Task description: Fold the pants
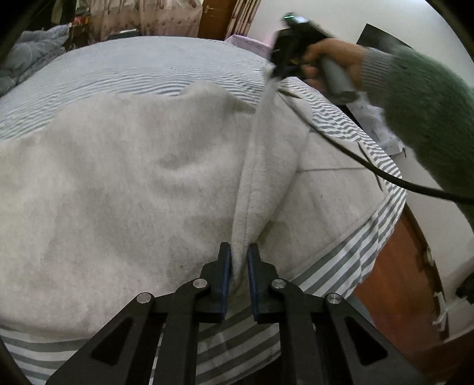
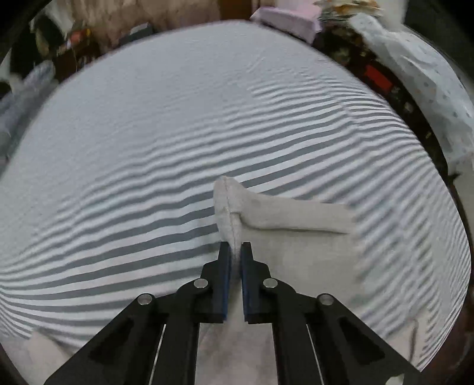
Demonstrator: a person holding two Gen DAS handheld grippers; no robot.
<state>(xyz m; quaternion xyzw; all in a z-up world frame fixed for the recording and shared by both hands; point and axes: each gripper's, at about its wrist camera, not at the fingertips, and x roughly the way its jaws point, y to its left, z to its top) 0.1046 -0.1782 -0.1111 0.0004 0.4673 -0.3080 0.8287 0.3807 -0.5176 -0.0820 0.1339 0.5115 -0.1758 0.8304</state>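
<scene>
Pale grey fleece pants (image 1: 124, 183) spread across the striped sheet of a bed (image 1: 148, 68), filling the middle and the nine o'clock side of the left wrist view. Left hand-held gripper (image 1: 237, 251) at six o'clock of that view, jaws drawn nearly together and pinching a raised ridge of the pants fabric between the blue pads (image 1: 226, 275). From that pinch, a taut fold of cloth running up toward one o'clock to the right hand-held gripper (image 1: 277, 75), held by a hand (image 1: 331, 59) in a green knitted sleeve (image 1: 426, 103), with a black cable (image 1: 370, 165) trailing down toward three o'clock. In the right wrist view, the right hand-held gripper (image 2: 236, 247) at six o'clock, jaws closed tight on a seamed edge of the pants (image 2: 296, 254), a corner of cloth standing up just above the fingertips toward twelve o'clock and a flap lying toward three o'clock. More of the pale fabric under and behind the jaws at five and seven o'clock. Striped sheet (image 2: 177, 118) stretching away toward twelve o'clock, slightly blurred. Wooden bed frame (image 1: 394, 284) at four o'clock of the left wrist view; a lilac box (image 2: 287, 20) and clutter beyond the far edge of the bed near one o'clock of the right wrist view.
</scene>
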